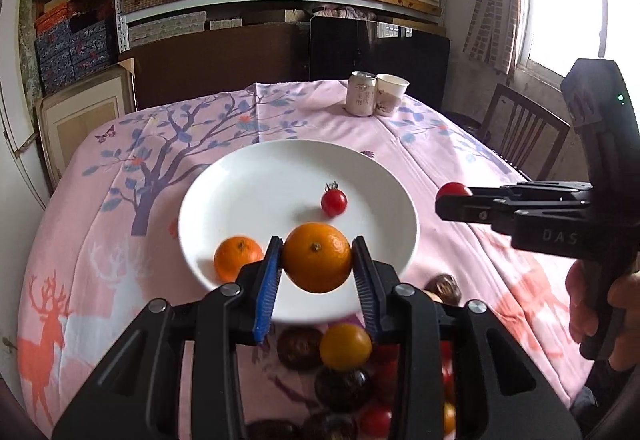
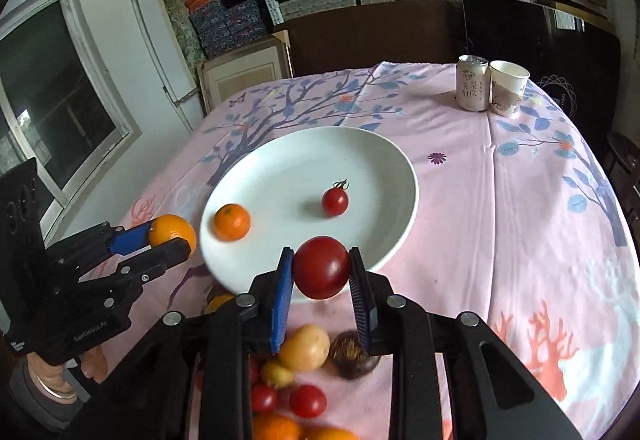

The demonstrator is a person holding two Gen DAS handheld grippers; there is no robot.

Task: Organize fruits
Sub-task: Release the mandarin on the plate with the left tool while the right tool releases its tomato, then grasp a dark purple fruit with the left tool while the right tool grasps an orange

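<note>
A white plate [image 1: 256,175] [image 2: 304,155] sits mid-table and holds a small orange [image 1: 237,258] [image 2: 231,222] and a cherry tomato [image 1: 333,201] [image 2: 335,200]. My left gripper [image 1: 317,264] [image 2: 170,240] is shut on an orange [image 1: 317,257] [image 2: 172,232] above the plate's near rim. My right gripper [image 2: 321,270] [image 1: 448,201] is shut on a dark red tomato [image 2: 322,267] [image 1: 454,189], held above the plate's near right edge. Several loose fruits lie on the cloth below the grippers: a yellow tomato [image 1: 345,346], red tomatoes [image 2: 307,401], a yellow fruit [image 2: 305,347] and dark brown ones [image 1: 341,388].
A drink can [image 1: 361,94] [image 2: 473,82] and a paper cup [image 1: 390,94] [image 2: 507,87] stand at the table's far side. A wooden chair [image 1: 520,131] stands to the right. Shelves with boxes fill the back wall.
</note>
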